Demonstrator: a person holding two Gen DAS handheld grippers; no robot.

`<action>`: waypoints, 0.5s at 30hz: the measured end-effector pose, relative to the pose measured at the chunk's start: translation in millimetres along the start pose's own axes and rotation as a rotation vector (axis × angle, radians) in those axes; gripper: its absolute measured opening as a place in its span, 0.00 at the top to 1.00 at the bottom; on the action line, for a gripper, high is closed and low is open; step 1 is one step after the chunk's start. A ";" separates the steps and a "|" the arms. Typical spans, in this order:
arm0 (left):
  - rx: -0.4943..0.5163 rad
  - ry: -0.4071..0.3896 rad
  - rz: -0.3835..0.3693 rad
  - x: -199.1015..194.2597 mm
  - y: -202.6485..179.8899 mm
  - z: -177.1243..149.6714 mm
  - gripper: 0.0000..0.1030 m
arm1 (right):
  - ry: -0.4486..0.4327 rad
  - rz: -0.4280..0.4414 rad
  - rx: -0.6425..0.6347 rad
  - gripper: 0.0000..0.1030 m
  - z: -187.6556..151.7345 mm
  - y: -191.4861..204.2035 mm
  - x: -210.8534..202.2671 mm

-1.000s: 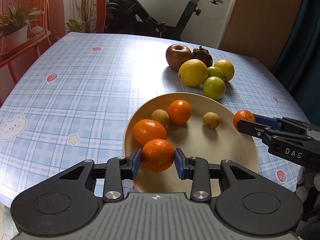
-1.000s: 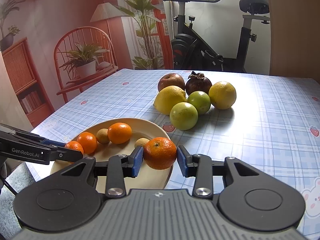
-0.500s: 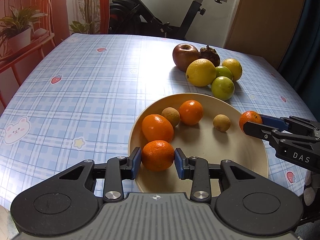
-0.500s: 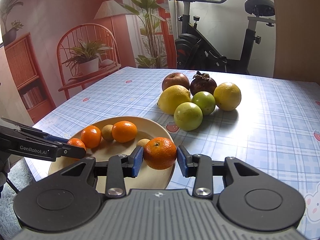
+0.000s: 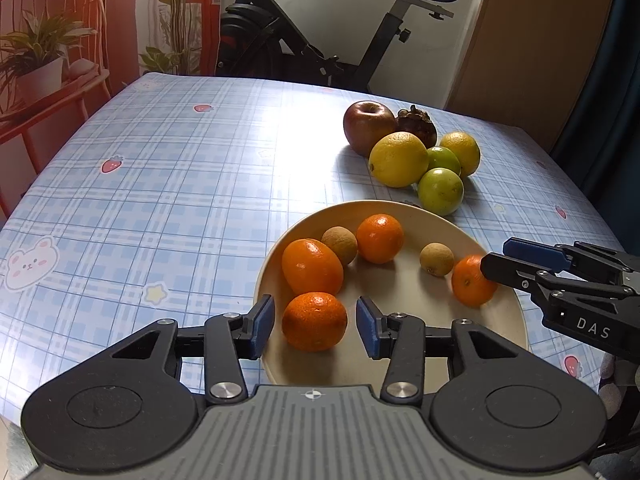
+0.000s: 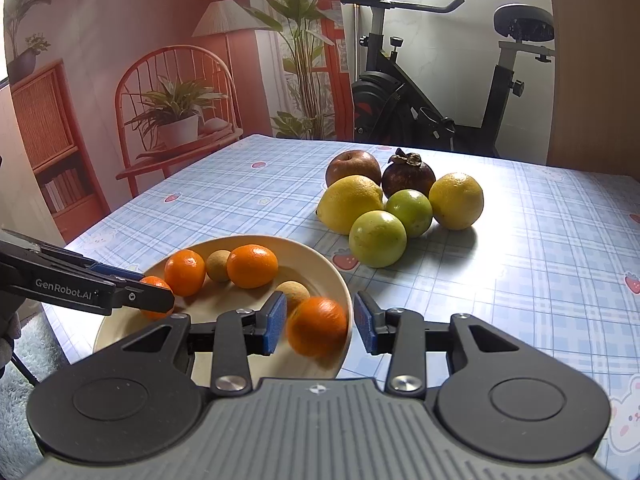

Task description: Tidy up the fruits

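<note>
This is looking like a lived-in home, a dining corner sharing space with a workout spot. A table (image 6: 540, 240) wearing a blue plaid cloth printed with strawberries and bears is serving as the centre. Just behind the table's far edge an exercise bike (image 6: 404, 96) is standing against a pale wall, with a window glowing above it. To the left of the table a red wire chair (image 6: 176, 92) is carrying a potted plant (image 6: 176, 120), and further left a rattan-fronted bookshelf (image 6: 52, 148) is holding books. A tall leafy plant (image 6: 304, 40) and a pleated lampshade (image 6: 224, 16) are showing behind the chair, possibly as part of a wall mural.
</note>
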State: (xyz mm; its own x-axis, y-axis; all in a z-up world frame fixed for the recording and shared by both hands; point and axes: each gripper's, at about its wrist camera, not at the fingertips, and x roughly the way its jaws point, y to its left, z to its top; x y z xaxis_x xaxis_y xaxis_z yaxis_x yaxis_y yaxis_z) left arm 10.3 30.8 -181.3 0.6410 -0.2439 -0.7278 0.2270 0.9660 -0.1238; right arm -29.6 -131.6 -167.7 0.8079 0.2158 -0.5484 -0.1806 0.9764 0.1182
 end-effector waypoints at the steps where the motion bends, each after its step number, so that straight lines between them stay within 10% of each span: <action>1: 0.000 -0.008 0.001 -1.5 -0.5 0.6 0.54 | -0.006 -0.002 0.004 0.59 1.0 -0.8 -1.5; 15: -0.078 -0.113 0.019 -16.2 8.5 12.5 0.54 | -0.036 -0.041 0.073 0.59 5.0 -17.2 -10.8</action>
State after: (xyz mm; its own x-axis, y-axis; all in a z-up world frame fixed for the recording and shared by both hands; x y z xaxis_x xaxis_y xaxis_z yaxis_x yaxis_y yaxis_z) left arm 10.9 41.9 -162.1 0.7244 -0.2293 -0.6501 0.1594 0.9732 -0.1656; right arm -32.5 -150.7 -159.7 0.8336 0.1748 -0.5239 -0.1067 0.9817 0.1577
